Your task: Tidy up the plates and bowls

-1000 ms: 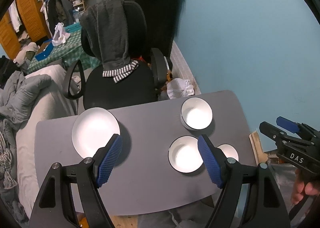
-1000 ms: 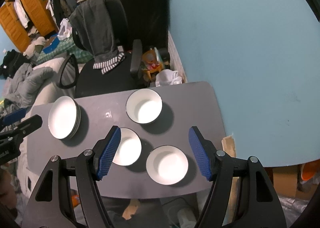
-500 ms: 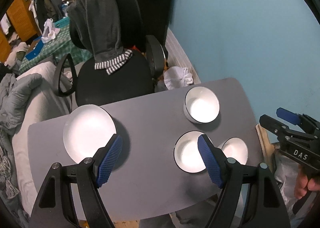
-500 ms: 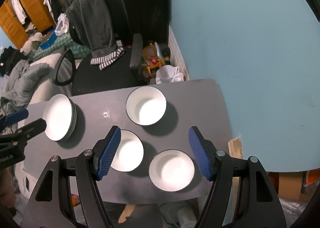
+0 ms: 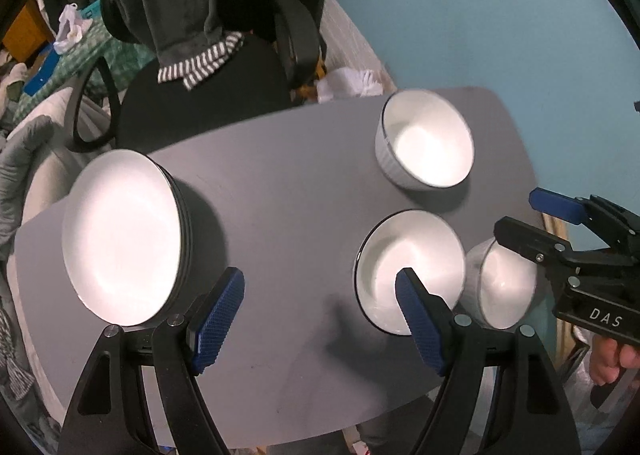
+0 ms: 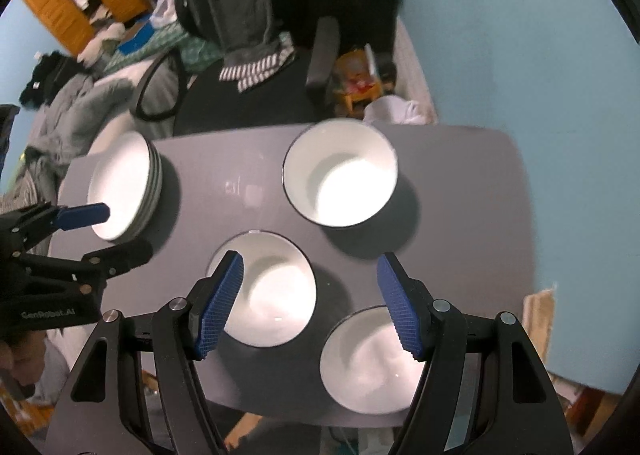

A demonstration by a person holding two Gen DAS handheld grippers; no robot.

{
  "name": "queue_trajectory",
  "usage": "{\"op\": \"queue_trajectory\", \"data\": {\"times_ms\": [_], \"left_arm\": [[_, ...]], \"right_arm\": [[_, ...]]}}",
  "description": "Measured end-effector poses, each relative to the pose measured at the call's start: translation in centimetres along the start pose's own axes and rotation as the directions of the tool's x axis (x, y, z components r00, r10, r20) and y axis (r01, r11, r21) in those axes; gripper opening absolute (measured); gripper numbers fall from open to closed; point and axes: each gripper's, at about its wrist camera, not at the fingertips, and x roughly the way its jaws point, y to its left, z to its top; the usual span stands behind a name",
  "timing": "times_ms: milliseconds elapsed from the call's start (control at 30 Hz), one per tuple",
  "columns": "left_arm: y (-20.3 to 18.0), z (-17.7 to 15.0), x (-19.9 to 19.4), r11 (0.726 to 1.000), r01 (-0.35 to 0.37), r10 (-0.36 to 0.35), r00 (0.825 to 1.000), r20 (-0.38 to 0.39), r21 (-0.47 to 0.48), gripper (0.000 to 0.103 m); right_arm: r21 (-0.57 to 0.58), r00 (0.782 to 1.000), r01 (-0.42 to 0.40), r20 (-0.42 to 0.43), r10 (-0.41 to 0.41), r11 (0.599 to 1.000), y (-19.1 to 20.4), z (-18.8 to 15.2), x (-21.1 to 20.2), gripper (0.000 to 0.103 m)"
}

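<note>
On grey table [image 6: 472, 191], plate stack [image 6: 120, 191] and three bowls [image 6: 340, 173], mouths upward.

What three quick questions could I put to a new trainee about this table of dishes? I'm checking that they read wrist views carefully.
1. How many separate bowls stand on the grey table, apart from the stack of plates?
2. True or false: the right tool is clamped on a bowl.
3. Which bowl looks deepest: A) the far bowl, B) the middle bowl, C) the near bowl?

Key:
1. Three.
2. False: its jaws are open and hold nothing. The left tool is open too.
3. A.
</note>
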Motion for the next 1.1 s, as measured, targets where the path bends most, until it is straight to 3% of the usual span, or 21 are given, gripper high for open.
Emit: {"op": "queue_trajectory", "data": {"times_ms": [200,433,867,1033,1100], "left_arm": [[0.2,-0.3,2.7,0.999,0.019,-0.020,0.999,-0.043,-0.027,0.079],[-0.5,-0.6,4.7,1.000,0.018,-0.020,0.997,-0.073,-0.023,0.079],[-0.8,-0.2,7.5,0.996,0.029,-0.040,0.990,-0.138,-0.080,0.079],[-1.0,0.1,8.1,0.995,0.040,-0.053,0.987,-0.152,-0.087,0.070],[-1.1,0.2,8.5,0.994,0.048,-0.063,0.984,-0.168,-0.095,0.056]], "right_arm": [[0.017,0.997,-0.048,-0.063,0.049,0.999,-0.6,-0.4,2.9,0.070],[-0.035,0.995,-0.037,-0.095,0.034,0.999,-0.5,-0.6,4.6,0.069],[-0.108,0.978,-0.031,-0.211,0.008,0.994,-0.3,-1.3,8.4,0.040],[-0.114,0.971,-0.036,-0.239,0.008,0.993,-0.5,-1.4,9.1,0.030],[-0.108,0.969,-0.045,-0.247,0.017,0.993,-0.6,-1.3,9.2,0.026]]}}
